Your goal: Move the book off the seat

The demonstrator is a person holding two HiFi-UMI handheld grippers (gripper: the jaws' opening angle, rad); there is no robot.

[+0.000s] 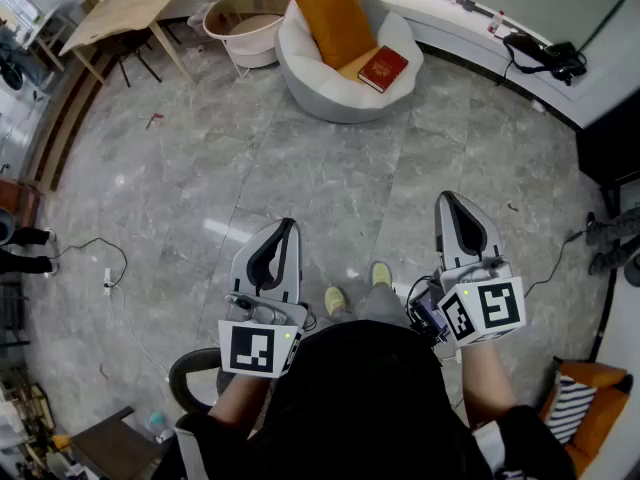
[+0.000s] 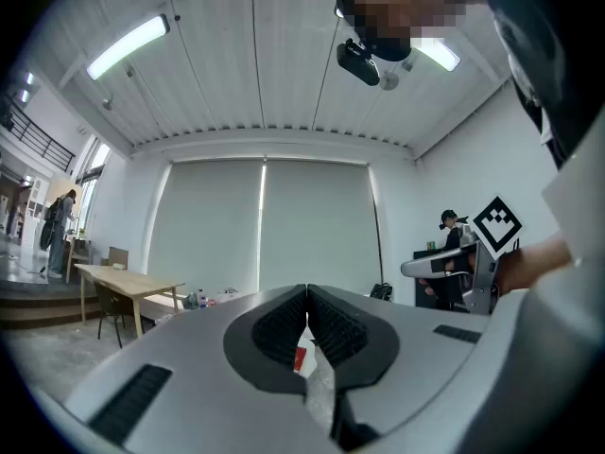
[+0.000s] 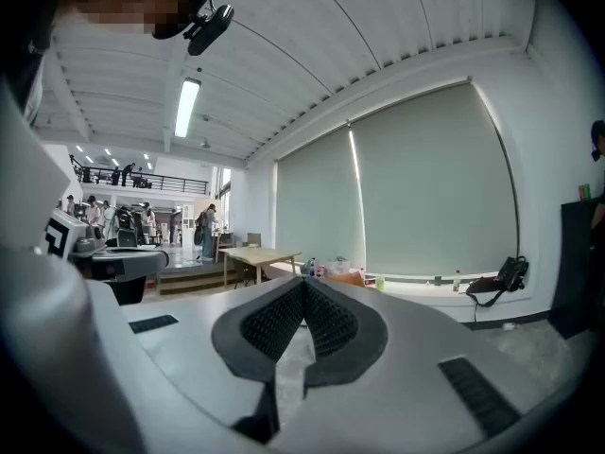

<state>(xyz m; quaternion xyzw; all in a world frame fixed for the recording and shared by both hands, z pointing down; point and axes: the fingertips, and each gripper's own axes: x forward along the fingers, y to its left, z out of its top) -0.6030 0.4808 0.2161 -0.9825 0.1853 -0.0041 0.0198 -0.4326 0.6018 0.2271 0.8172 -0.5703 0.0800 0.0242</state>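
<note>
Your left claw (image 1: 290, 226) is closed tight with nothing between its jaws. Your right claw (image 1: 447, 200) is closed and empty too. You hold both out over the grey floor (image 1: 300, 168) in front of you. The red book (image 1: 383, 69) lies flat on the white seat (image 1: 330, 103), toward its right edge in the head view, just beside the orange cushion (image 1: 335, 18) and well apart from both claws.

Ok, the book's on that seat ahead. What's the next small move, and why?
Probably step forward toward the seat. The red book lies on it, far across the floor, while the left gripper and right gripper are both shut, empty and held far short of it.
</note>
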